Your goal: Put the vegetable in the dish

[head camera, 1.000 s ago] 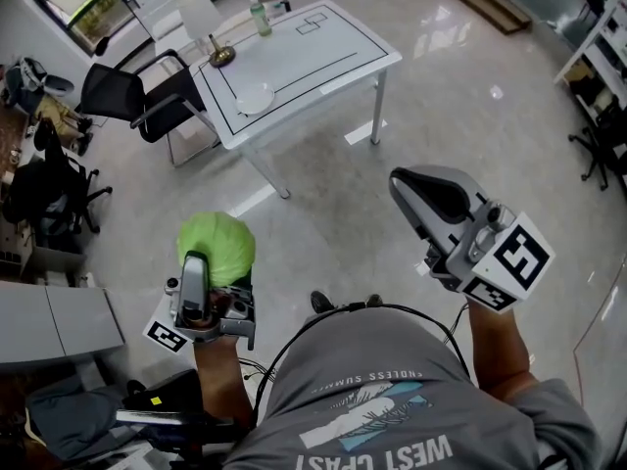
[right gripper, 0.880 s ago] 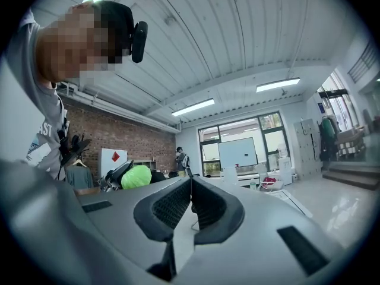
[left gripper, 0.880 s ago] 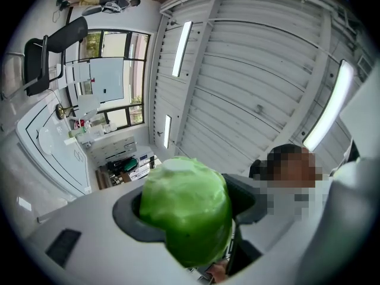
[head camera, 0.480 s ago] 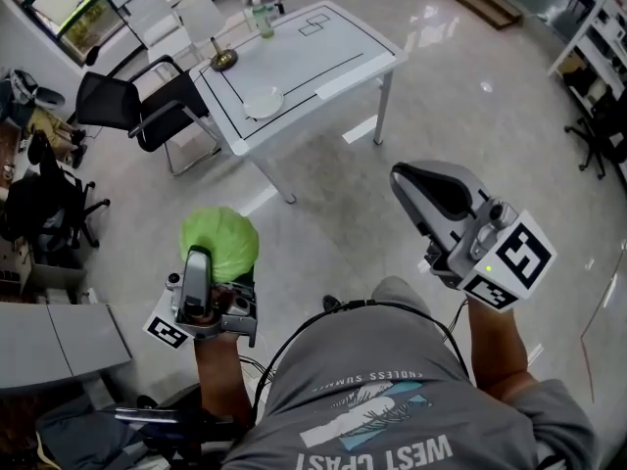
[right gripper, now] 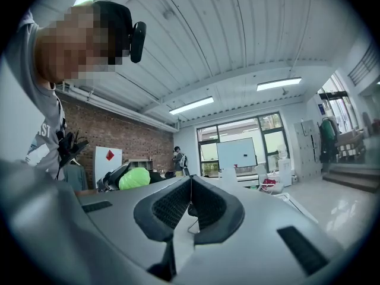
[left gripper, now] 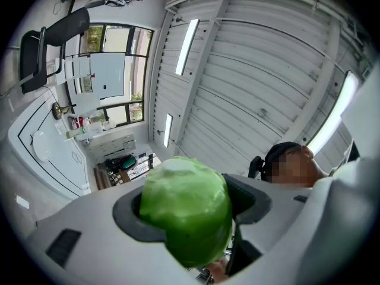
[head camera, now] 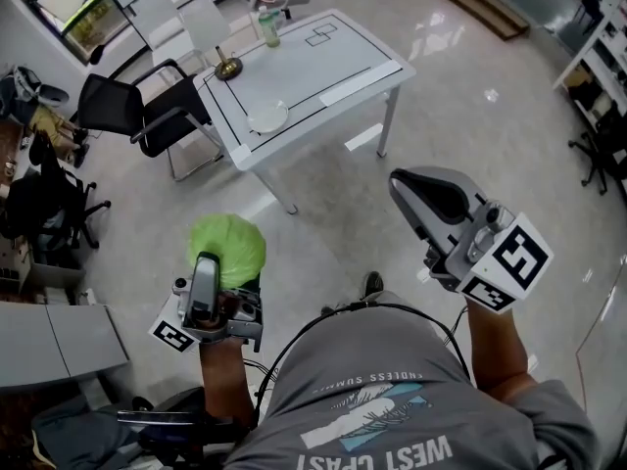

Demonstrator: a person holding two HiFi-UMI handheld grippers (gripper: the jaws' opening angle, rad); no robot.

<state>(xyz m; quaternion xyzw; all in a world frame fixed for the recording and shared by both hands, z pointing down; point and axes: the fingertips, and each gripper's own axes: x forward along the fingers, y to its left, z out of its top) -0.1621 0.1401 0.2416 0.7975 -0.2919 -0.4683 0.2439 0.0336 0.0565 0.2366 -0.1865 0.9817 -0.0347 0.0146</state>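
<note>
Gripping the cabbage (head camera: 227, 248), your left gripper (left gripper: 189, 218) is well short of the dish (head camera: 267, 117) by the bench's (head camera: 323, 57) nearest corner, ahead; your right gripper's (right gripper: 190, 203) jaws are closed, empty.

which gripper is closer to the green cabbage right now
Left. The left gripper is shut on the green cabbage, which sits between its jaws. The right gripper is shut with nothing in it, off to the cabbage's right and clear of it.
</note>
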